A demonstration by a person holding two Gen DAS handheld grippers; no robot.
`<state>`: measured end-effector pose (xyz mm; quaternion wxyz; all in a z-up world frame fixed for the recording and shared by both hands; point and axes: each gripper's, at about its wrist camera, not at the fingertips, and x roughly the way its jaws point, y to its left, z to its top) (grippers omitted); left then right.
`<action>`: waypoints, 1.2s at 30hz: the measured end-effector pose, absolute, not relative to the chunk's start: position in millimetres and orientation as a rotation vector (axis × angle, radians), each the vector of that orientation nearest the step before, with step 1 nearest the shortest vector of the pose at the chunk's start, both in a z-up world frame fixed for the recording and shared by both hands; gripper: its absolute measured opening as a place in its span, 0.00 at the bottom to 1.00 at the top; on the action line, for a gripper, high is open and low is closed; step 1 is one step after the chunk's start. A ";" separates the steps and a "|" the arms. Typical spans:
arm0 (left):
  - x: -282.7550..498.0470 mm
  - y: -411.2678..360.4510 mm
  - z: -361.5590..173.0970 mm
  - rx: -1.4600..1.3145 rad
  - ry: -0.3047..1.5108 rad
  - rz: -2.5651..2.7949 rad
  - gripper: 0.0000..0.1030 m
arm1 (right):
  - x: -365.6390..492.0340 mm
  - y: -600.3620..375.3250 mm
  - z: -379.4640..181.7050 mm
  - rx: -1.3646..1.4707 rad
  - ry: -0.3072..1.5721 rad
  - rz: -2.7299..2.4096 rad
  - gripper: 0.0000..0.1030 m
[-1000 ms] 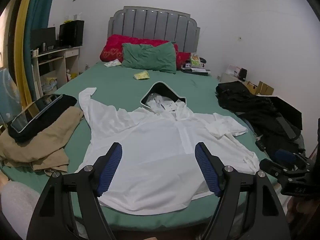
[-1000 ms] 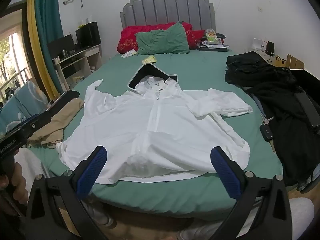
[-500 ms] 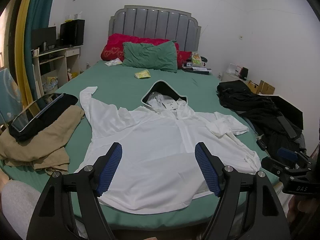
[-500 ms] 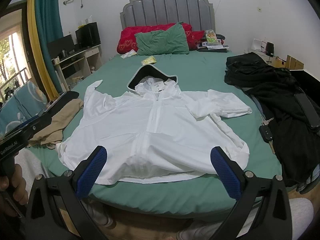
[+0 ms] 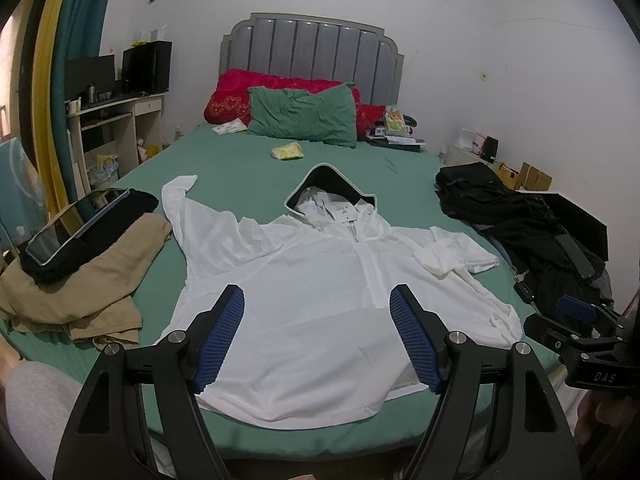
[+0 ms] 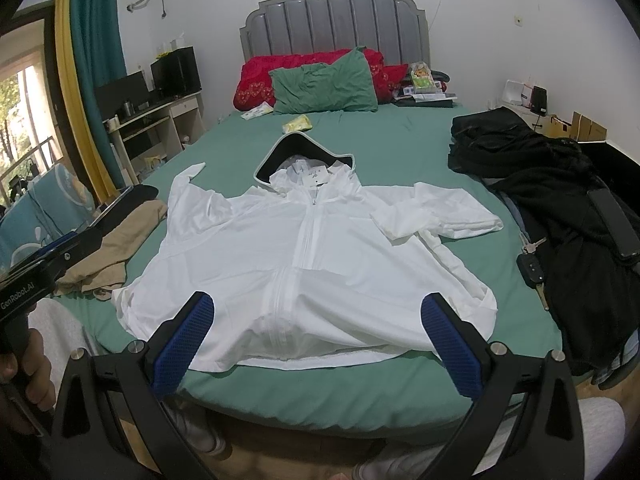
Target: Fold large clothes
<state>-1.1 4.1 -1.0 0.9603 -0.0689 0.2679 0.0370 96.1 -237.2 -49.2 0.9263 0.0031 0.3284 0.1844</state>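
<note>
A white hooded zip jacket (image 5: 320, 280) lies spread face up on the green bed (image 5: 240, 176), hood toward the headboard; it also shows in the right wrist view (image 6: 312, 248). Its left sleeve stretches up and out; its right sleeve (image 6: 436, 216) is folded over near the shoulder. My left gripper (image 5: 318, 336) is open and empty, held above the jacket's lower hem. My right gripper (image 6: 318, 340) is open and empty, held off the foot of the bed over the hem. Each gripper's body shows at the edge of the other view.
Tan trousers with a black garment and a tablet (image 5: 76, 220) lie at the bed's left edge. A pile of black clothes (image 6: 560, 200), a phone and car keys (image 6: 530, 268) lie on the right. Pillows (image 5: 300, 116) and a small yellow packet (image 5: 288, 152) are by the headboard. A desk (image 6: 152, 120) stands at left.
Both grippers have drifted slightly; the jacket sits a little lower and farther in the views. The jacket itself has not moved, and both grippers stay open.
</note>
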 end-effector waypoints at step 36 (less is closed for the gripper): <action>-1.7 3.0 1.7 -0.139 0.537 0.081 0.76 | 96.6 -236.0 -49.0 0.002 0.671 0.376 0.99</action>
